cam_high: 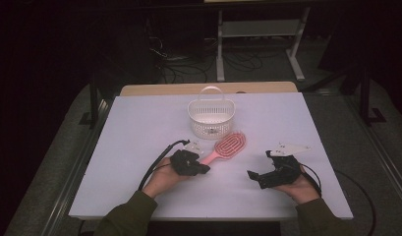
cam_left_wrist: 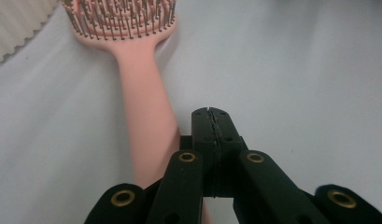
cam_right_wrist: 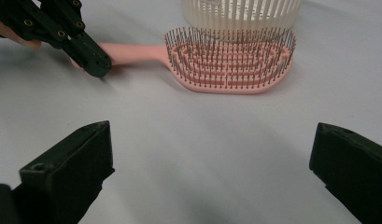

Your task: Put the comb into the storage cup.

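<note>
Item: pink hairbrush, bristles up on the tabletop, head just beside the white basket.
Left gripper: jaws clenched on nothing, alongside the brush handle, possibly touching it.
Right gripper: jaws released, well apart.
Risk: clenched jaws may shove the handle aside instead of gripping.

Room beyond my table lies dark; the tabletop is evenly lit, with soft shadows beneath my tongs.
</note>
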Demonstrator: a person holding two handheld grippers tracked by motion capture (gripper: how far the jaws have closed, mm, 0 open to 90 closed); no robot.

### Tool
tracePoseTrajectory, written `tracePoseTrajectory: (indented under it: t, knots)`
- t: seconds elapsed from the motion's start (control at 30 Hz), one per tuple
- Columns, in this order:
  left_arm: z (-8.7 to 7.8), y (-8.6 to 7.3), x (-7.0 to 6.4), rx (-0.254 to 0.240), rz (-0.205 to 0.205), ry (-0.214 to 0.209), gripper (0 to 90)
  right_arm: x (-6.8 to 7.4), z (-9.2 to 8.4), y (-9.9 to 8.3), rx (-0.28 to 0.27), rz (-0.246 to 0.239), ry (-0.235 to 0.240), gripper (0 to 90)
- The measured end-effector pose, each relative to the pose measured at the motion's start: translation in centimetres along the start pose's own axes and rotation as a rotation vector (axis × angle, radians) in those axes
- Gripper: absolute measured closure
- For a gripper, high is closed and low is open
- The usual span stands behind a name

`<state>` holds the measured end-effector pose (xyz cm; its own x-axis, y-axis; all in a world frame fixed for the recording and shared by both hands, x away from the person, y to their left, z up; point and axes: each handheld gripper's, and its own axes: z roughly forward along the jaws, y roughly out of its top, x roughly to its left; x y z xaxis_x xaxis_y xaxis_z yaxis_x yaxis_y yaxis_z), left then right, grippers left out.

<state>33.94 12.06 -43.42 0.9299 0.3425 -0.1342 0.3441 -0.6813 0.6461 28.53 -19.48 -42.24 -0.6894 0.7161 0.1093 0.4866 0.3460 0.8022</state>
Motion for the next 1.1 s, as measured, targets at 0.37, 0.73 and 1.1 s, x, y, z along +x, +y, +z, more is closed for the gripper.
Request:
tracePoseTrajectory:
  t: [0.37,0.73,1.1]
  knots:
    - [-0.7,-0.5,0.8,0.007,-0.019,0.018,90.0,0.0,0.0,0.0,-0.002,0.001,0.000,0.0]
    - [-1.6,-1.2,2.0,0.011,-0.045,0.061,90.0,0.0,0.0,0.0,0.000,0.002,0.001,0.0]
    - [-1.8,-1.6,2.4,0.006,-0.062,0.073,90.0,0.0,0.0,0.0,0.003,0.002,0.002,0.0]
